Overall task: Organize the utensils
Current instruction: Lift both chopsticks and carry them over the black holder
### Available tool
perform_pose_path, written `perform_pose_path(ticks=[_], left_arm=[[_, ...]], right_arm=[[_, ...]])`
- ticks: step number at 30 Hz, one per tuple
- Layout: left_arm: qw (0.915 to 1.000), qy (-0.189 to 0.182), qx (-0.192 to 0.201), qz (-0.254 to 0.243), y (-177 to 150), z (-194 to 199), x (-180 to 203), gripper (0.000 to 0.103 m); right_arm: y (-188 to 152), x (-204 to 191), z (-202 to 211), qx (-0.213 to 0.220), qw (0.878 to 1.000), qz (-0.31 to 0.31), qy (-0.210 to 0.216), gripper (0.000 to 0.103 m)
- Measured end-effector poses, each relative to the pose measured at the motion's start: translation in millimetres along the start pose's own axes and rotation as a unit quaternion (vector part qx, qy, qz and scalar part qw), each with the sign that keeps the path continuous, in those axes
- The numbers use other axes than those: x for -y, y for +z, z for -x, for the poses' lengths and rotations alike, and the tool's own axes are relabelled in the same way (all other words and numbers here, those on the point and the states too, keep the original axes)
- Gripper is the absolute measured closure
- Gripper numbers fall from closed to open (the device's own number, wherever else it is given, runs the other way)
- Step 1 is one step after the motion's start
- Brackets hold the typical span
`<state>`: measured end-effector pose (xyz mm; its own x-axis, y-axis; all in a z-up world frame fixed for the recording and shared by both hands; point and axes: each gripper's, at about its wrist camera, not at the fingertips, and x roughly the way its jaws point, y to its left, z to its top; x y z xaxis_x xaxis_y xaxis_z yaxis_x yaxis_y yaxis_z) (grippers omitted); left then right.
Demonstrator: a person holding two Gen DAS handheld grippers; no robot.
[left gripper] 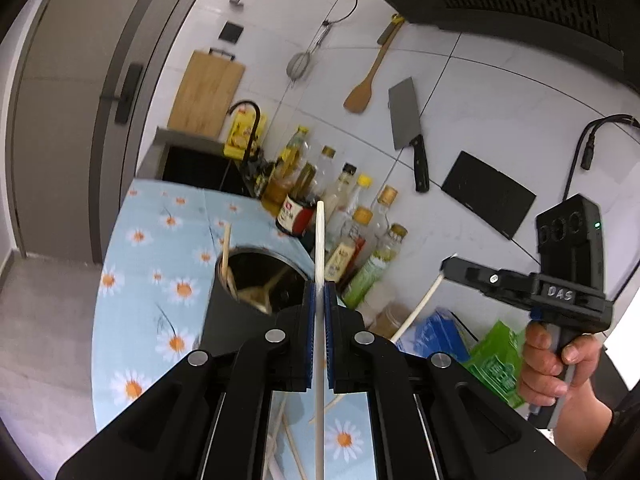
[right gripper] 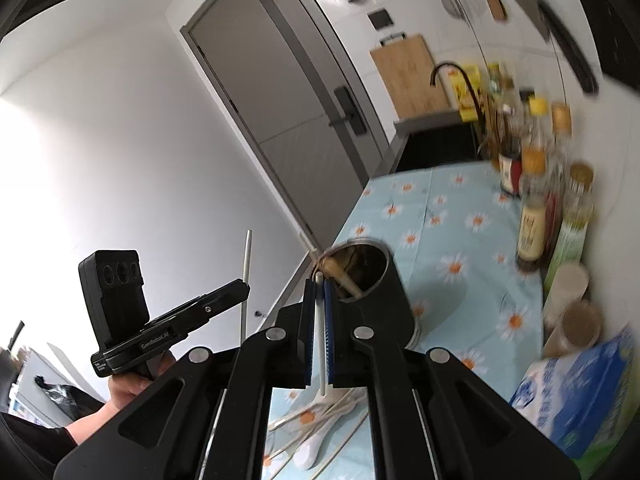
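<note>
Two white chopsticks up off the desk (right gripper: 452, 216), one (left gripper: 320, 280) clamped in left tool (left gripper: 319, 292), other (right gripper: 319, 320) pinched in right tool (right gripper: 319, 292). Just beyond both, black holder (right gripper: 384, 280) with wooden utensils; more chopsticks (right gripper: 320, 420) lying near.

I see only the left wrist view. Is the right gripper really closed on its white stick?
Observer: Yes. The right gripper has both blue pads pressed on the white chopstick.
Operator: What lies under it?
Observer: A loose pile of chopsticks and a white spoon.
Operator: How does my own stick look from there?
Observer: The left chopstick stands nearly upright through the left gripper, sticking out above and below.
</note>
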<state>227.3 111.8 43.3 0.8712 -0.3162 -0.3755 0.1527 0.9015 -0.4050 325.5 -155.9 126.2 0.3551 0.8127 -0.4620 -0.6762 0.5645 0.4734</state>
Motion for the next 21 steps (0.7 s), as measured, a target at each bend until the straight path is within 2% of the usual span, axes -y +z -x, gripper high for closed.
perform_pose_path(ticks=[11, 21], left_arm=[[0.998, 0.017, 0.061, 0.001, 33.8, -22.2, -0.1, 0.1], [0.9873, 0.053, 0.145, -0.036, 68.0, -33.0, 3.4, 0.1]], right_arm=[[42.0, -12.6, 3.0, 0.043, 0.999, 0.015, 0.012, 0.097], [79.5, -3.1, -10.6, 0.067, 0.998, 0.005, 0.014, 0.097]])
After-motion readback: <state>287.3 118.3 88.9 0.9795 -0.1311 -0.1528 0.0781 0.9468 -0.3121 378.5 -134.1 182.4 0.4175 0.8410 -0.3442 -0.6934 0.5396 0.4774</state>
